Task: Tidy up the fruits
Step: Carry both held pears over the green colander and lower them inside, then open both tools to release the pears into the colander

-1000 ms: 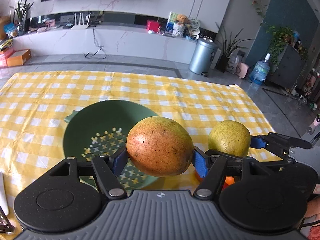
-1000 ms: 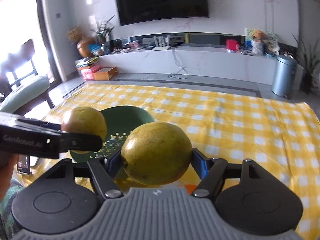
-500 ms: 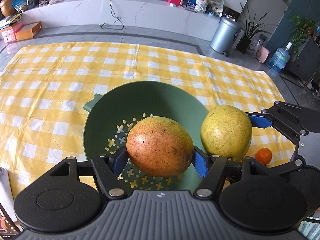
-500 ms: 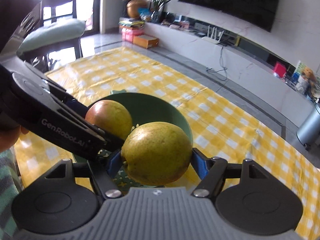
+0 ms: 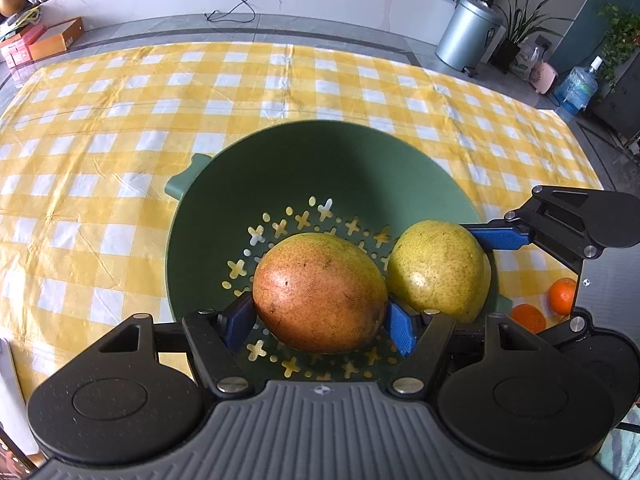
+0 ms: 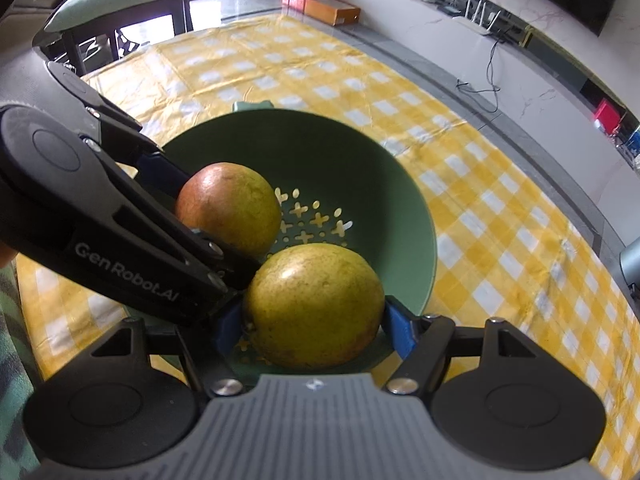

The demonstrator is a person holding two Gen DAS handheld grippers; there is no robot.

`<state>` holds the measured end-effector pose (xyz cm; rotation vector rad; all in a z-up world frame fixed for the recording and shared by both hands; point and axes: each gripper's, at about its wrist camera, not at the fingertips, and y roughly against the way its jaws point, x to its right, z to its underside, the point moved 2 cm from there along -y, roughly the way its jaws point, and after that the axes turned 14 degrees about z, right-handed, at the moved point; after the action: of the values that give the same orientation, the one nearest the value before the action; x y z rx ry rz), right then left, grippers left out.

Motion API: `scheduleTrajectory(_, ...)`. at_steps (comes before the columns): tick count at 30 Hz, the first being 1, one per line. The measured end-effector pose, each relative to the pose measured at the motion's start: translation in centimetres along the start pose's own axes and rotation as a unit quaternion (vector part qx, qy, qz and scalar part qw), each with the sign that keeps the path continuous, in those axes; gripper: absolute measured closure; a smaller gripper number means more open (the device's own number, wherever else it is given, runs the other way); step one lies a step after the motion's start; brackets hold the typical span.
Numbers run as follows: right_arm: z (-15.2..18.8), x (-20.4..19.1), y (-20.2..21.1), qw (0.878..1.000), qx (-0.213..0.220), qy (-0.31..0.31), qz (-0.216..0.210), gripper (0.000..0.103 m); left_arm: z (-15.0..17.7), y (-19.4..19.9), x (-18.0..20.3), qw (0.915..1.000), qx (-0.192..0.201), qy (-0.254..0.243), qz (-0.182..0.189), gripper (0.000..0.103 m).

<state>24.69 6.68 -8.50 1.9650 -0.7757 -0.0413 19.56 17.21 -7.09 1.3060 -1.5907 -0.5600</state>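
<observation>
Fruits: four; two big ones held over the green colander, two small oranges on the desk.
Left hand-held gripper: clamped on the reddish mango, low above the holes.
Right hand-held gripper: clamped on the yellow-green mango, just beside the first.
Oranges: one, another, right of the colander, close together.
Desk: one, under a yellow checked cloth.
Room: grey bin, water bottle, potted plants, white marble ledge.

both wrist views look steeply down, close over the green colander, their shared ground
</observation>
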Motion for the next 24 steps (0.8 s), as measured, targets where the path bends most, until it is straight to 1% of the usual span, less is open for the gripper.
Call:
scheduleTrajectory(3,-0.2,-0.4,-0.9,1.0,-0.014,0.008,-0.006,0.034,0.1,-0.5,-0.3,0.9999,-0.012,-0.003,-0.006,0.025)
scheduleTrajectory(7,-0.4,-1.0,-1.5,0.999,-0.027,0.026,-0.011,0.034,0.1,-0.7,-0.1,0.9994,-0.018,-0.019,-0.023,0.025)
scheduleTrajectory(10,-0.5,-1.2,-1.7,0.999,-0.033,0.037,-0.009,0.034,0.0,-0.8,0.0,0.9991,-0.021,-0.024,-0.028,0.024)
scheduleTrajectory(14,-0.6,-1.1,-1.8,0.998,-0.044,0.045,-0.011,0.034,-0.2,-1.1,0.0,0.9984,-0.032,-0.028,-0.039,0.024)
scheduleTrajectory(24,-0.5,-1.5,-1.4,0.997,-0.058,0.052,-0.009,0.034,0.1,-1.8,0.2,0.9957,-0.038,-0.052,-0.067,0.024)
